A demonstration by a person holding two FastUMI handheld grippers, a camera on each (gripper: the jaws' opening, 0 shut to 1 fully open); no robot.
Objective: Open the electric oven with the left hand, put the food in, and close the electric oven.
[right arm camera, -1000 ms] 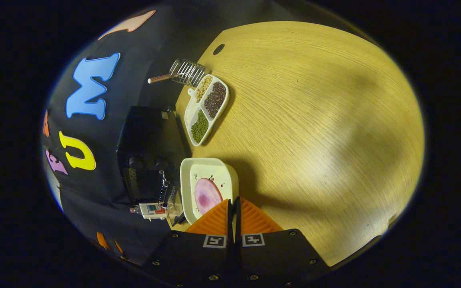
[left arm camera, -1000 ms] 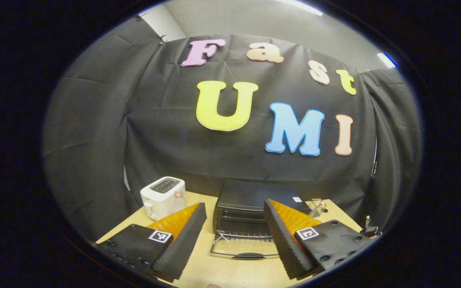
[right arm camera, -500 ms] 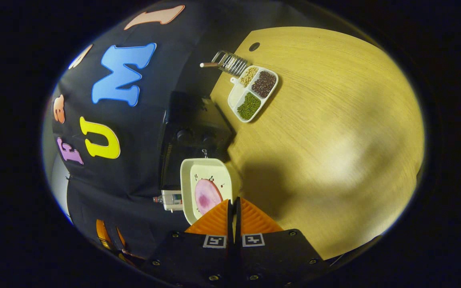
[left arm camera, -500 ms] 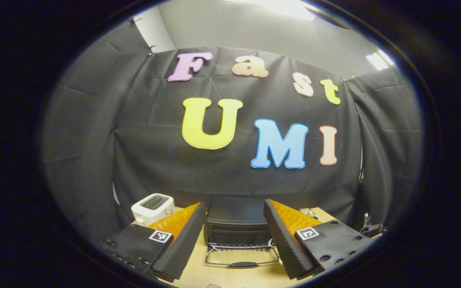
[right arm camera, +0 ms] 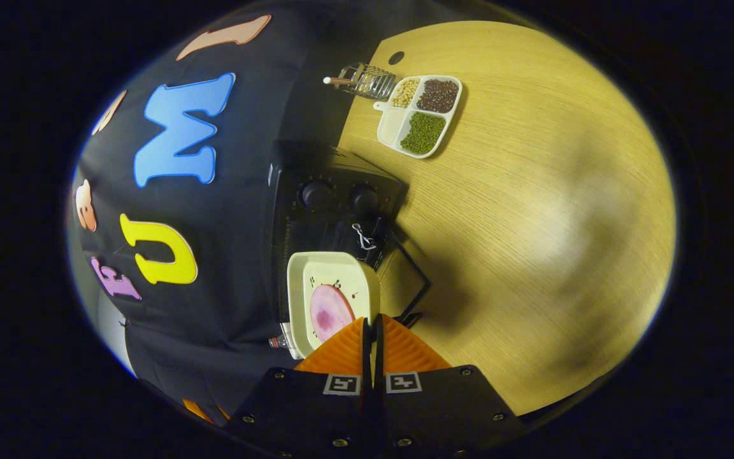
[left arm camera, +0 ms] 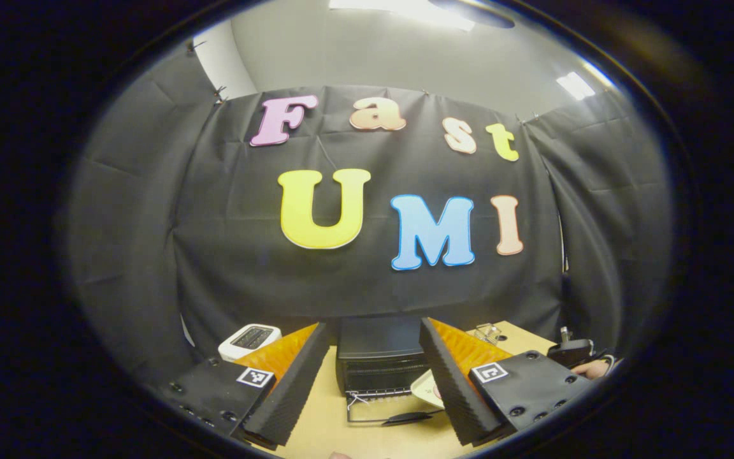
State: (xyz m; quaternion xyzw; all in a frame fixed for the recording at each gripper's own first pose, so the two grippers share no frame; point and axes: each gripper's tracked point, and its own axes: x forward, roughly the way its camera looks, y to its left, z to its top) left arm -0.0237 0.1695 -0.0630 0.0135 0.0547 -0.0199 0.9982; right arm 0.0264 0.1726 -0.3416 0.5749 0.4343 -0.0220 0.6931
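Pale wood bench [right arm camera: 532,210] against the dark booth wall. Black electric oven [right arm camera: 329,204] sits at the back edge, door [left arm camera: 392,408] dropped open and flat. Right gripper [right arm camera: 372,335], jaws clenched on the rim of the white dish [right arm camera: 332,287] carrying the pink food [right arm camera: 329,313], is just before the mouth, cavity straight ahead. Left gripper [left arm camera: 373,376] hangs back, jaws released.

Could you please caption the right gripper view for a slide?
Right gripper clamps a plate of food beside the open oven.
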